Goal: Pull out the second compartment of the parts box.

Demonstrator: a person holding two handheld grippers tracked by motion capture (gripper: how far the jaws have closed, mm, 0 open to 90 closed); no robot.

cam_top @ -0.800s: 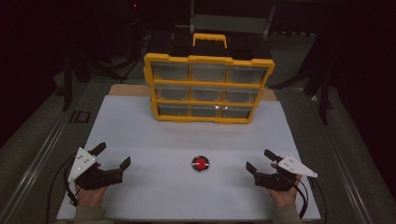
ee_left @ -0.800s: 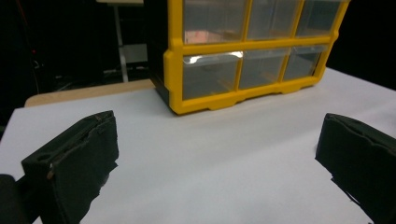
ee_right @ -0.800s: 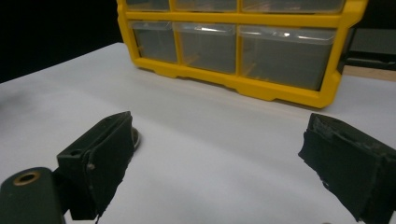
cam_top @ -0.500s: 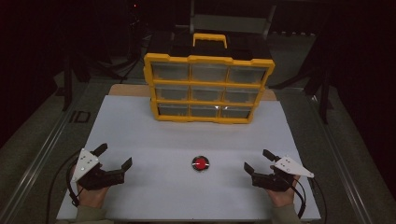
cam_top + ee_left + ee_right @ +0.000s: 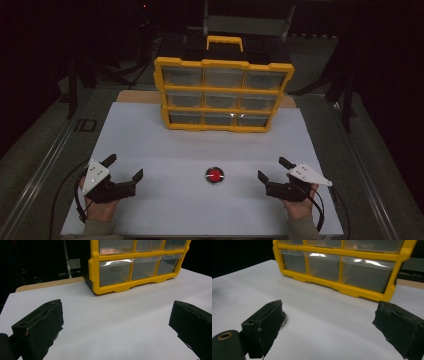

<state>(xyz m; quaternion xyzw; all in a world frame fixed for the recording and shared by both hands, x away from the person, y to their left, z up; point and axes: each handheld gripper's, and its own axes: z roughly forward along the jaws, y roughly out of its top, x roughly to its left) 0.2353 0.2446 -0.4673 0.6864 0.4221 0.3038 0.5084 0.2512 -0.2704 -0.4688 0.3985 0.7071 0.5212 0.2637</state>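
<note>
A white tabletop (image 5: 165, 145) carries a yellow drawer organizer (image 5: 223, 93) standing upright at its far middle, its clear drawers facing the person. Near the front edge, the left tool (image 5: 122, 168) and the right tool (image 5: 272, 169) rest well apart on either side, each with its jaws spread wide and nothing between them. A small red button (image 5: 215, 175) lies on the tabletop between the two tools, nearer the right one and touched by neither.
</note>
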